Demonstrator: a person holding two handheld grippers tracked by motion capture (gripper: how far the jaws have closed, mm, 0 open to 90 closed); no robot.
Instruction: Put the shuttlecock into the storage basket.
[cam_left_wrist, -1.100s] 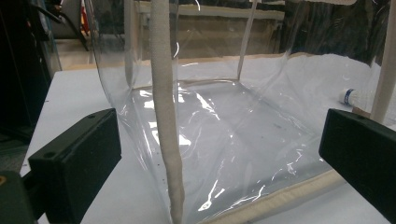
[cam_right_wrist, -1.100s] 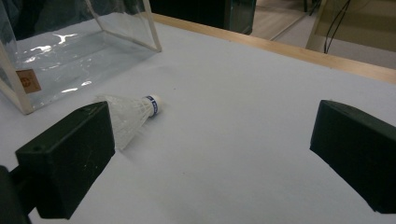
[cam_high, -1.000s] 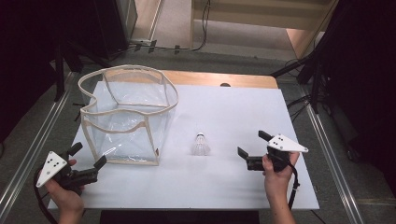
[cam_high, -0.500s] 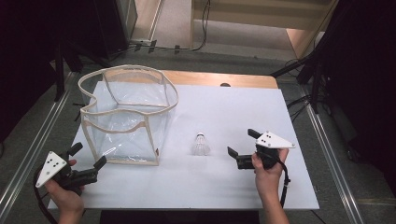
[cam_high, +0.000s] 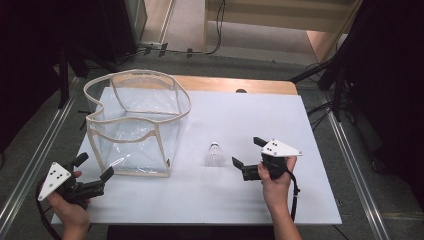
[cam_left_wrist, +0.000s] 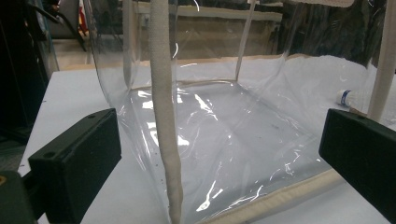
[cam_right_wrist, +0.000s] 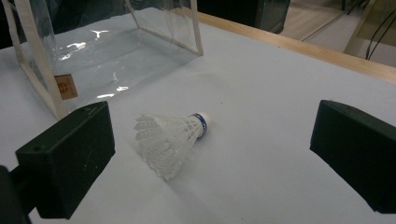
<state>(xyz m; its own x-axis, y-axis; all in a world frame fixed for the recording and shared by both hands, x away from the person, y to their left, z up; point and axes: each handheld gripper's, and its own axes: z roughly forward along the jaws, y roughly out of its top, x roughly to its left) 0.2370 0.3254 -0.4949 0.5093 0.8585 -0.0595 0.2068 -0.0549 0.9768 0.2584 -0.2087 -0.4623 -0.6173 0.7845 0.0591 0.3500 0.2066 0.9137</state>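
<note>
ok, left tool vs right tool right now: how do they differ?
The left tool sits at the table's near left corner, facing the clear bag; the right tool sits right of centre, facing the shuttlecock. In the left gripper view the bag's corner seam stands between the jaws; in the right gripper view the shuttlecock lies on its side ahead of the jaws, untouched. Shared: both are open, hand-held and gripping nothing.

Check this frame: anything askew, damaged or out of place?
Nothing damaged. The shuttlecock lies on its side on the table, outside the clear bag, whose soft rim sags unevenly. Both the left gripper and the right gripper are open.
</note>
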